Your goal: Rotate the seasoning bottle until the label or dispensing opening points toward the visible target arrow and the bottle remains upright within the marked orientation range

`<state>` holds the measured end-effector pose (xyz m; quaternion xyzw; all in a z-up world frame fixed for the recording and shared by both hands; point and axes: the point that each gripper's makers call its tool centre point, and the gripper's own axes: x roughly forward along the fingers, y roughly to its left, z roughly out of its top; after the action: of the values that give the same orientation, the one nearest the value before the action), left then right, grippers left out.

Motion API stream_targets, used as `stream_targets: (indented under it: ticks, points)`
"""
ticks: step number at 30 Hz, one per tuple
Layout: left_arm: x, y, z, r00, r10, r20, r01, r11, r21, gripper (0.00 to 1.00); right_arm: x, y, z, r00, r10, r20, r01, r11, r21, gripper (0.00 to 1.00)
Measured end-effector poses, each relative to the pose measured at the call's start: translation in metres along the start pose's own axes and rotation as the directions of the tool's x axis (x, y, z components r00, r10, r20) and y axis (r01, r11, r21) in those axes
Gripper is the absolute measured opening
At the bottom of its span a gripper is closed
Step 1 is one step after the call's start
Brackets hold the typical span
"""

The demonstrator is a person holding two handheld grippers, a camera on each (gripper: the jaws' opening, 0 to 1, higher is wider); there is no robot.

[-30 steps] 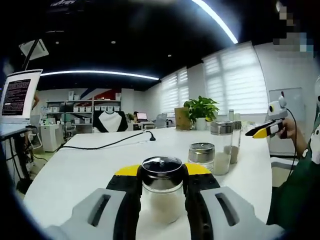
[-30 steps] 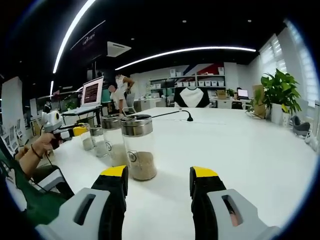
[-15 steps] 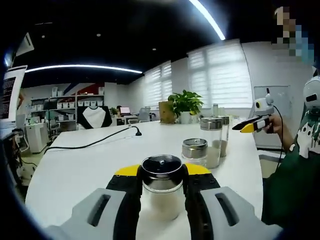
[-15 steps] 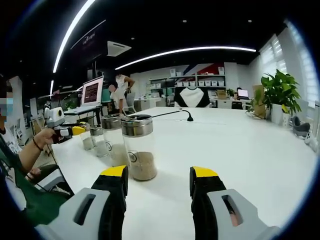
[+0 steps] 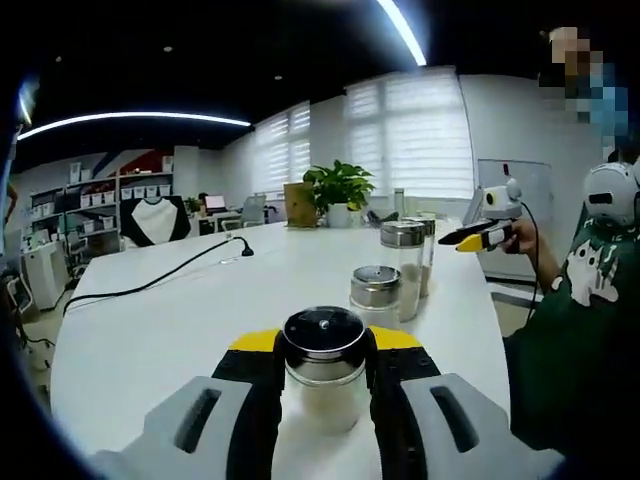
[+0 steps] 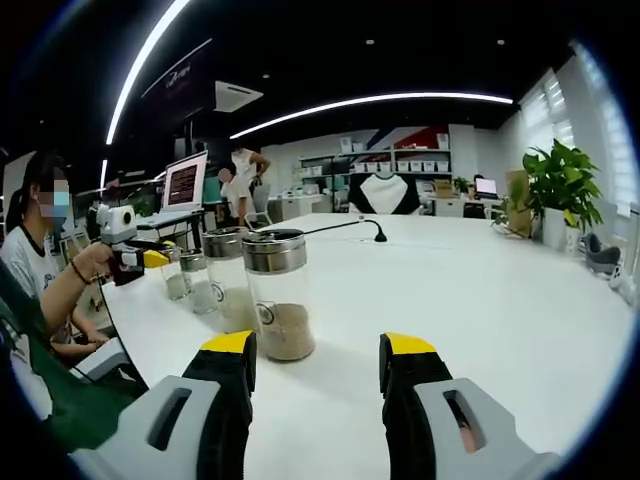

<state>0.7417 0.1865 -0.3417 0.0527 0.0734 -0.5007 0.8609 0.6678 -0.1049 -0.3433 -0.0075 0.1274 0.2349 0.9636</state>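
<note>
Between left tool (image 5: 322, 365) jaws: seasoning bottle (image 5: 322, 370), seemingly upright; right tool (image 6: 318, 372) jaws apart.

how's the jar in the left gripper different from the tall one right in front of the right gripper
The short jar is squat with a dark, glossy lid; the tall jar has a brushed metal lid. The short jar sits clamped between the left gripper jaws; the tall jar stands free on the white table, ahead of the open right gripper. The short jar holds pale contents filling most of it; the tall jar holds a low brownish layer. Both are clear, upright and lidded.
</note>
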Motion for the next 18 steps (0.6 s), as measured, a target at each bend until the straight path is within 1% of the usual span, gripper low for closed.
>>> stream_targets:
  ticks: [4, 7, 8, 13, 15, 18]
  points:
    - [-0.0003, -0.0001, -0.001, 0.999, -0.046, -0.03, 0.046, 0.999, 0.01, 0.33, 0.0, 0.0013, -0.0003, 1.0, 0.002, -0.001, -0.002, 1.0, 0.0, 0.49]
    - [0.0, -0.0007, -0.0013, 0.997, -0.056, -0.05, 0.056, 0.998, 0.011, 0.33, -0.0003, 0.0015, -0.0002, 1.0, 0.001, 0.0, -0.001, 1.0, -0.001, 0.49]
    - [-0.0002, -0.0017, -0.0015, 0.996, -0.068, -0.06, 0.069, 0.998, 0.012, 0.33, -0.0006, 0.0014, 0.0, 1.0, -0.001, 0.001, 0.001, 1.0, 0.0, 0.49]
    - [-0.0015, -0.0032, -0.0022, 0.991, -0.107, -0.077, 0.109, 0.994, 0.013, 0.33, -0.0012, 0.0025, -0.0006, 1.0, -0.002, 0.001, 0.002, 1.0, 0.0, 0.49]
    - [-0.0017, -0.0041, -0.0023, 0.991, -0.113, -0.079, 0.114, 0.993, 0.013, 0.33, -0.0014, 0.0035, -0.0006, 1.0, -0.001, 0.001, 0.001, 1.0, -0.001, 0.49]
    - [-0.0017, -0.0049, -0.0023, 0.991, -0.105, -0.08, 0.106, 0.994, 0.013, 0.33, -0.0016, 0.0049, -0.0005, 1.0, 0.0, 0.001, 0.0, 1.0, -0.003, 0.49]
